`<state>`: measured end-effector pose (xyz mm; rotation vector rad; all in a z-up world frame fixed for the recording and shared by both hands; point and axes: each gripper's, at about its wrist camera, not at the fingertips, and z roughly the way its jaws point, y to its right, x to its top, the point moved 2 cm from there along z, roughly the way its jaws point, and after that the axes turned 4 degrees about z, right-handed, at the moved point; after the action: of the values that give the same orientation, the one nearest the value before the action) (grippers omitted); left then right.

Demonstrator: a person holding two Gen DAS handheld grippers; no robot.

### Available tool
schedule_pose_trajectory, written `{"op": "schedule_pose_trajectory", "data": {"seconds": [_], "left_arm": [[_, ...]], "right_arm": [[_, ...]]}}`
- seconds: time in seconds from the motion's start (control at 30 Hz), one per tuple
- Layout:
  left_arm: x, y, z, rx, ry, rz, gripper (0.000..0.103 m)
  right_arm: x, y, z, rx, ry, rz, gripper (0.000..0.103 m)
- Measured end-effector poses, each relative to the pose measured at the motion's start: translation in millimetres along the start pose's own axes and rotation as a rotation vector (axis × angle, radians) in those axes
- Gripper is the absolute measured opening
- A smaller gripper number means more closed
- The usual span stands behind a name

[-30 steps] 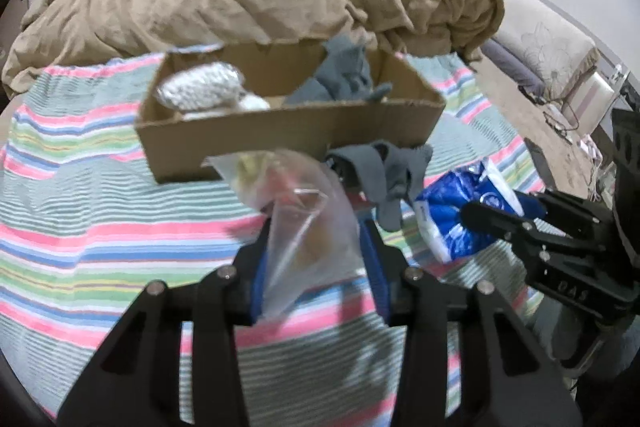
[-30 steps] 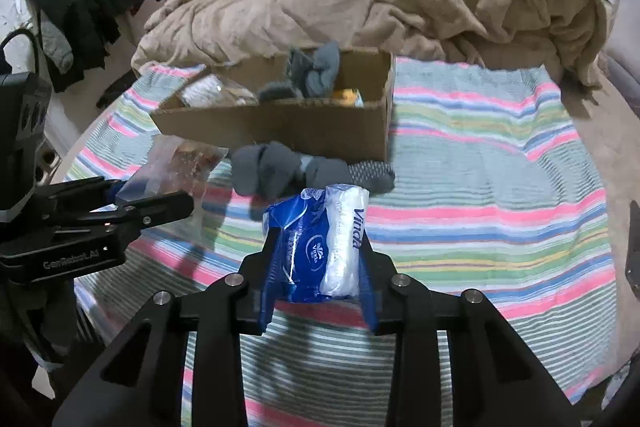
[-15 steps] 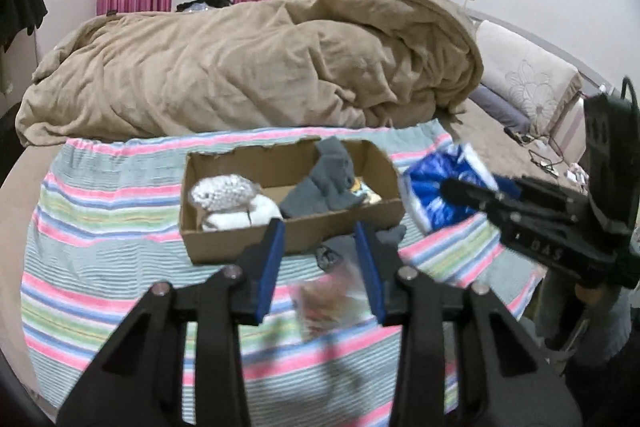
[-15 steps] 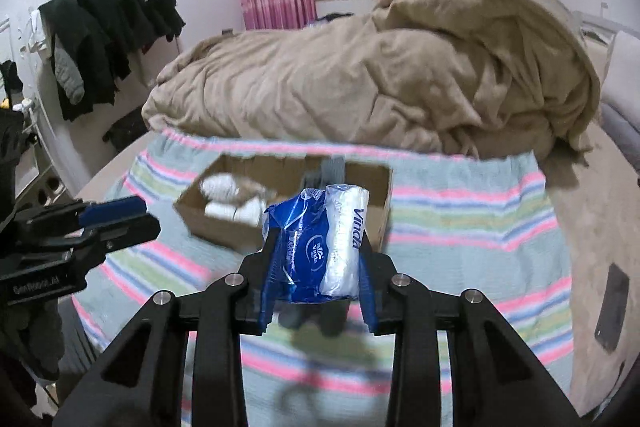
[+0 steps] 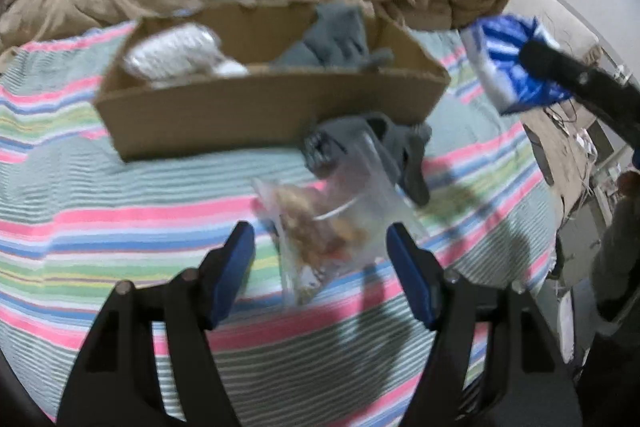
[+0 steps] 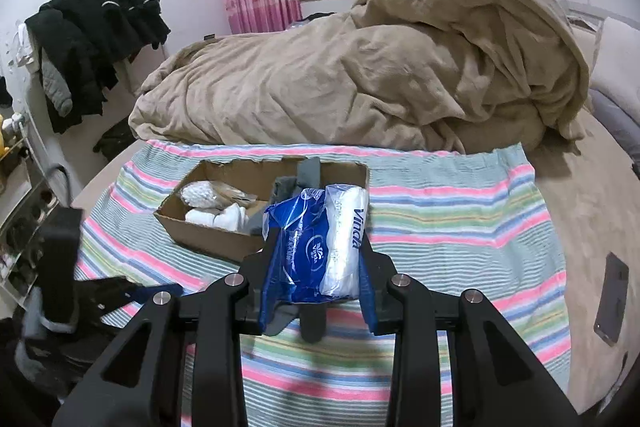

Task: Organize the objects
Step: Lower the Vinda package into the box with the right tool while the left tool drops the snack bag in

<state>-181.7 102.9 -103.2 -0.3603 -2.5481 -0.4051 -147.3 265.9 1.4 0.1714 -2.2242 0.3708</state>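
Note:
A brown cardboard box [image 5: 256,107] sits on the striped bedspread and holds white bundles [image 5: 176,55] and grey socks [image 5: 332,39]. A clear plastic bag of snacks [image 5: 332,227] lies on the spread just beyond my open, empty left gripper [image 5: 320,251]. A grey sock pair [image 5: 400,151] lies in front of the box. My right gripper [image 6: 320,255] is shut on a blue and white Vinda tissue pack [image 6: 320,239], held in the air near the box [image 6: 224,231]. The pack also shows at the right in the left wrist view [image 5: 504,63].
A heaped tan blanket [image 6: 360,75] fills the back of the bed. Dark clothes [image 6: 92,35] hang at the left wall. A dark phone [image 6: 610,303] lies at the bed's right edge. The striped bedspread [image 6: 460,219] covers the near half of the bed.
My left gripper let go of the snack bag, which now lies on the spread, and the jaws are wide open. My right gripper lifted the tissue pack up off the bed.

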Motion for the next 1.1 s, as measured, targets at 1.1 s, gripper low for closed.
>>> {"op": "schedule_pose_trajectory", "data": {"seconds": [1.1], "left_arm": [[87.5,-19.4,-78.2,0.076,0.308,0.053,0.041]], "right_arm": [[33.2,-3.4,26.6,0.047,0.045,0.023,0.035]]}}
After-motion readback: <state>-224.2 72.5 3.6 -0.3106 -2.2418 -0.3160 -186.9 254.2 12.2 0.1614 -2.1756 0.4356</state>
